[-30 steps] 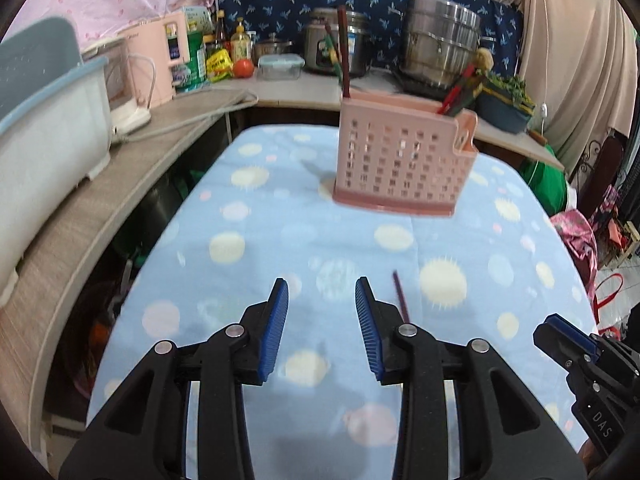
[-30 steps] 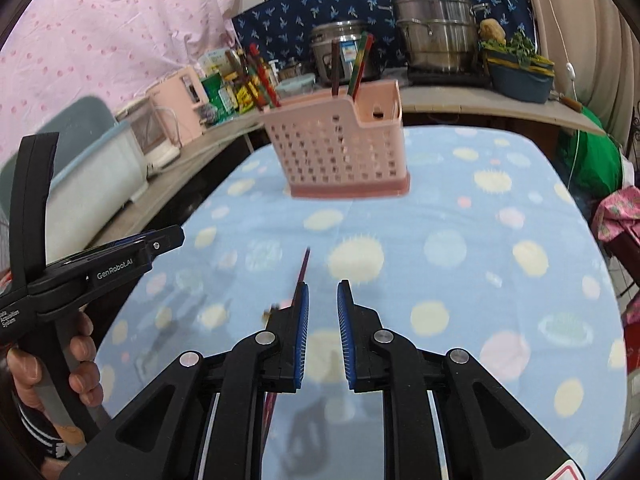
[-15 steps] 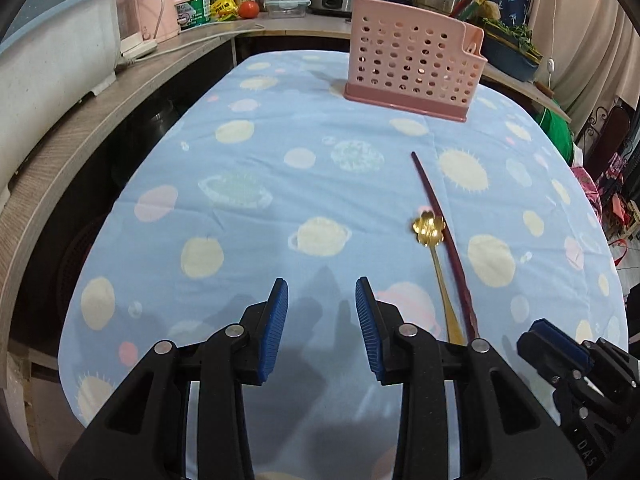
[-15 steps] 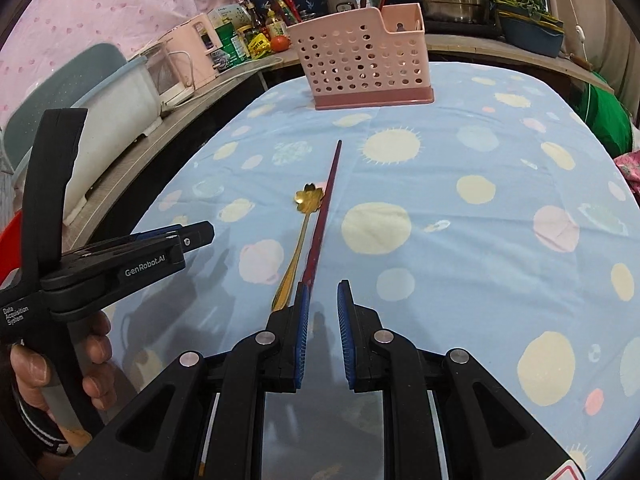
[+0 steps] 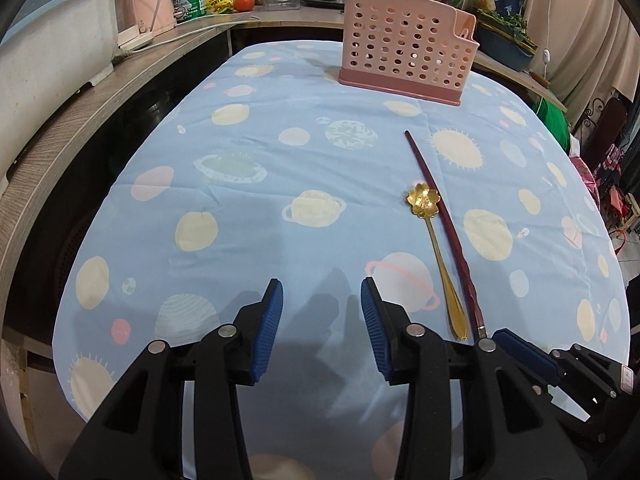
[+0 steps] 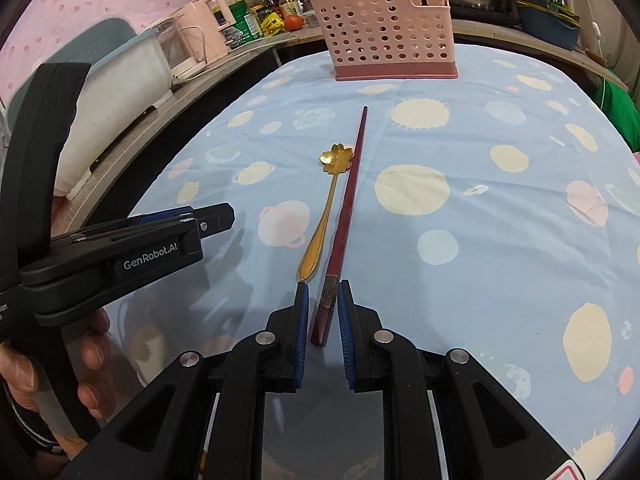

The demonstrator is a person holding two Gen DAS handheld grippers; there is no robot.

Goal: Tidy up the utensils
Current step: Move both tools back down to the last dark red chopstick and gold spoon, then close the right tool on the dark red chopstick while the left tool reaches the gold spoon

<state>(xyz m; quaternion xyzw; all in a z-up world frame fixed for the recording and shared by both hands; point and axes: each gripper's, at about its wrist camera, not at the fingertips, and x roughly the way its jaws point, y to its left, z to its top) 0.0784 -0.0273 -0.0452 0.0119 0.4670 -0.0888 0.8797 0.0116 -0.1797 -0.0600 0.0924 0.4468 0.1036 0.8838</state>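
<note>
Left wrist view: table (image 5: 168, 184), covered by a blue cloth printed with planets and suns.
Counter (image 5: 60, 136): wooden, along the table's left and far sides, carrying a pale tub, a pink appliance, bottles, a tomato and steel pots.
Basket (image 5: 404, 54): pink, perforated, upright at the far end of the table; dark sticks stand in it.
Left hand-held gripper (image 5: 322, 326): over the near edge, blue pads well apart, released, nothing between them.
Right hand-held gripper (image 6: 323, 330): near edge, right of the left one; pads slightly parted on either side of the chopstick's thick end, no contact visible.
Chopstick (image 6: 348, 208): dark red, lying flat, running from the right gripper toward the basket.
Spoon (image 6: 326, 196): gold, flower-shaped bowl pointing far, lying just left of the chopstick, almost parallel.
</note>
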